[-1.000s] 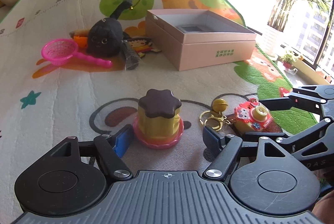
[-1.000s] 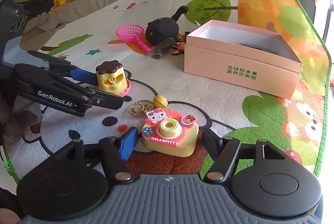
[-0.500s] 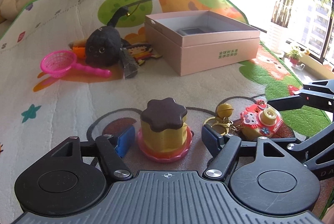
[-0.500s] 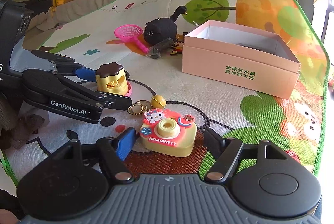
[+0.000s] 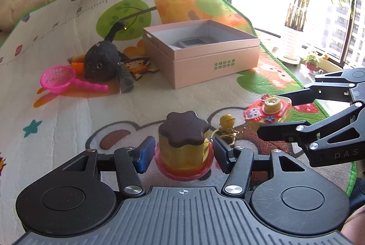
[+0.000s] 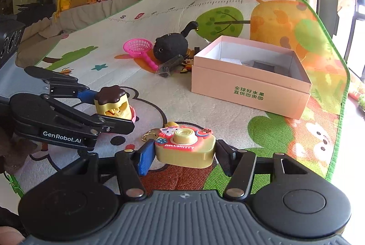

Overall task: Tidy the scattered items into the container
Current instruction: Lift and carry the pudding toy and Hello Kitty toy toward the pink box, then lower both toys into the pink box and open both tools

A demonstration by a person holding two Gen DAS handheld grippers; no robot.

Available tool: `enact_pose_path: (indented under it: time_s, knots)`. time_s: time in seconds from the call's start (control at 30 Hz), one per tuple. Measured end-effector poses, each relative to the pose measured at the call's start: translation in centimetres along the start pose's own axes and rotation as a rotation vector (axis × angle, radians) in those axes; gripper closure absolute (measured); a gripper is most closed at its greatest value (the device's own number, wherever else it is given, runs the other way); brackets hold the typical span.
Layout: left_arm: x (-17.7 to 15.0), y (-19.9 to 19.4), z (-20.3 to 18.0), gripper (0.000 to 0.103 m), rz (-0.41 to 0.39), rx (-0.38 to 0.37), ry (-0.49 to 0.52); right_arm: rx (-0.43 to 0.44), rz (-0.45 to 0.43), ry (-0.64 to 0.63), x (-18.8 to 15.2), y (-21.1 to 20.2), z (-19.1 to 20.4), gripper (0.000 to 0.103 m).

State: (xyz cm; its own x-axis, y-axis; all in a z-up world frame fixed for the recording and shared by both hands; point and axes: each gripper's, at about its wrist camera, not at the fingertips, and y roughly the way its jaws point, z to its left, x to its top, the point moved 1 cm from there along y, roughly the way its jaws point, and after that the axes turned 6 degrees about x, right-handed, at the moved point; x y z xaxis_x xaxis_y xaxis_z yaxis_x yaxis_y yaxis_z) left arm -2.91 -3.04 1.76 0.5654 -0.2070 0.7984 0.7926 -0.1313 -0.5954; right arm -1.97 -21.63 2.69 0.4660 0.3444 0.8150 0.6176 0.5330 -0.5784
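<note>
In the left wrist view the open pink box sits on the play mat, holding a small grey tray. The left gripper, angled downward, has just clamped the pudding toy. In the right wrist view the right gripper, closing, grips the toy camera, lifted clear of the mat.
</note>
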Motion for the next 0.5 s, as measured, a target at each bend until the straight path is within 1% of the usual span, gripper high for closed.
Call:
enact_pose_path:
  time_s: [0.23,0.33,0.5]
  knots:
    - [1.3,-0.9,-2.2,0.042,-0.06,-0.039,0.023,-0.05,-0.045,-0.032,0.8,-3.2,-0.6,0.045]
    - [2.0,-1.1,-3.1,0.042,-0.083,-0.044,0.061,-0.069,-0.062,-0.042,1.2,-4.5,-0.9,0.045]
    - [2.6,-1.0,-3.7,0.042,-0.089,-0.048,0.076,-0.096,-0.083,-0.039,1.4,-6.1,-1.7,0.046]
